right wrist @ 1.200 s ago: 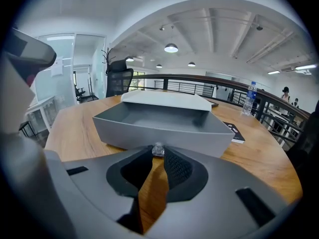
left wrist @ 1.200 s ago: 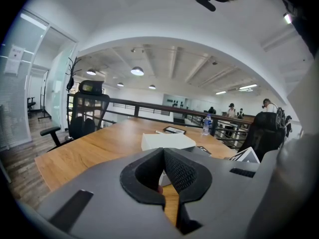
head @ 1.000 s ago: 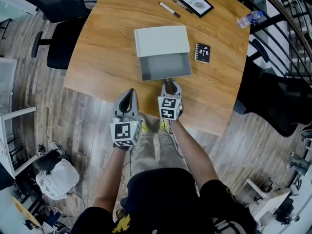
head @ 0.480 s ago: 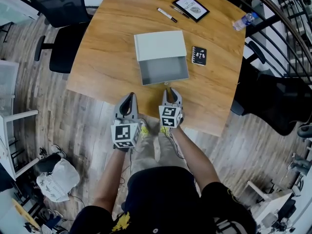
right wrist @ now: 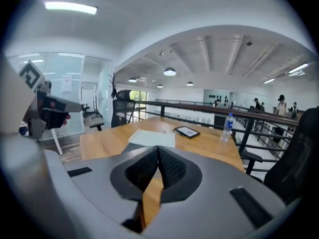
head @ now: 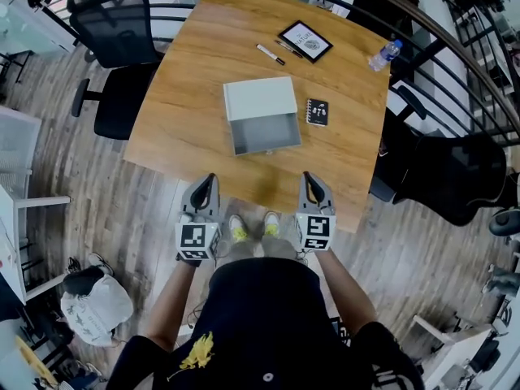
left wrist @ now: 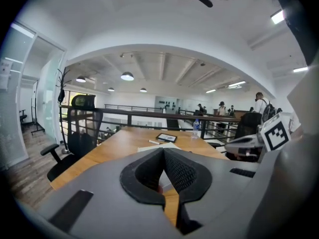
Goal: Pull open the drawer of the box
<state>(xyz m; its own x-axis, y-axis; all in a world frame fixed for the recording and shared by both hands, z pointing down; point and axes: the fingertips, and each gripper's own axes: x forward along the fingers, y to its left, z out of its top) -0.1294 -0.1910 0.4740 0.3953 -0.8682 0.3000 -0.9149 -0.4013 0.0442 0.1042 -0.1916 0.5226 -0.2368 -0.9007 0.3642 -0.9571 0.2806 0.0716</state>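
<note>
Two pairs of jaws, both pressed together on nothing: my left gripper (head: 208, 180) and my right gripper (head: 309, 179) hang off the near edge of the table (head: 179, 128) with their tips pointing forward over it. Each gripper view shows its ribbed pads meeting, with only tabletop beyond them. The drawer (head: 266, 135) already stands well out of the white box (head: 260, 97), so I judge the pull done or nearly so. The risk from here lies in going back in. Nothing steadies the box and it looks light, so a closed tip nudging the drawer front could push the drawer home again. It could also shove the whole box away from me, or sideways into the black notebook (head: 317, 112) just to the right of it. Pulling further has its own danger: I cannot tell from above how much of the drawer remains inside, and it could come clean out. The drawer lies ahead of both grippers and between their lines of aim, forward and right of the left one, forward and left of the right one. It is well apart from each, with bare tabletop between, and the box sits directly beyond it, farther from me.
</note>
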